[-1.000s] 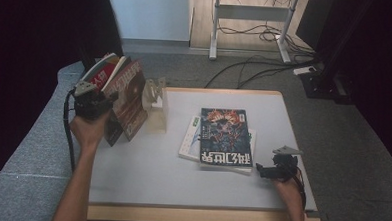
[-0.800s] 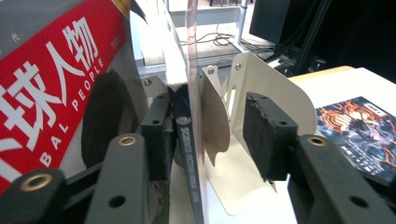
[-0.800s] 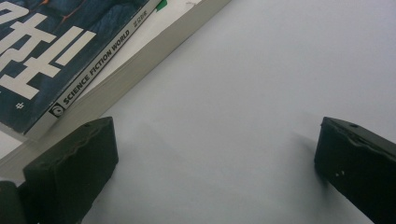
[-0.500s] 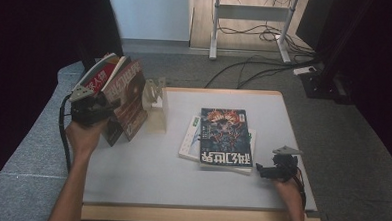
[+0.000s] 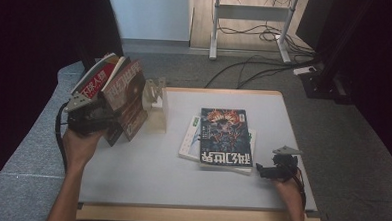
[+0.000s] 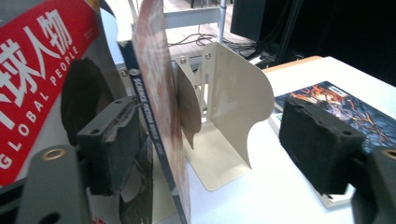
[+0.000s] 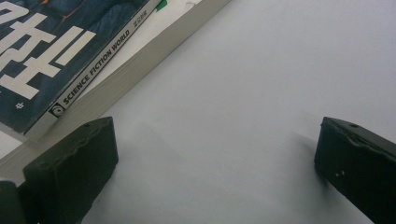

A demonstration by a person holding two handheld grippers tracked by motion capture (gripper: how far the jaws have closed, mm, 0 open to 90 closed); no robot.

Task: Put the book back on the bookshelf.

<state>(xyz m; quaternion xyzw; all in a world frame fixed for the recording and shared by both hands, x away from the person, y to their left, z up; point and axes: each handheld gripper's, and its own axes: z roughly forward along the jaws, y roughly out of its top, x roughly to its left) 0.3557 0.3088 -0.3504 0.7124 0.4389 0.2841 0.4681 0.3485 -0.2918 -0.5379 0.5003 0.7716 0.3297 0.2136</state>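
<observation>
White table [image 5: 146, 173] on grey carpet, dark curtains either side, cables on the floor at 12 o'clock. Cream bookend [image 5: 155, 106] stands at 10 o'clock. Two magazines [image 5: 114, 89] lean at its left, tilted; left gripper [image 6: 210, 154] gapes wide around the brown-covered one, not clamping. Two more magazines [image 5: 226, 137] lie stacked flat at centre-right. Right gripper [image 7: 210, 158] wide open, empty, just beside that stack at 4 o'clock.

Mags [image 5: 116, 89] left of bookend [image 5: 155, 106] – book stack [image 5: 224, 140] right, on table [image 5: 146, 178]
</observation>
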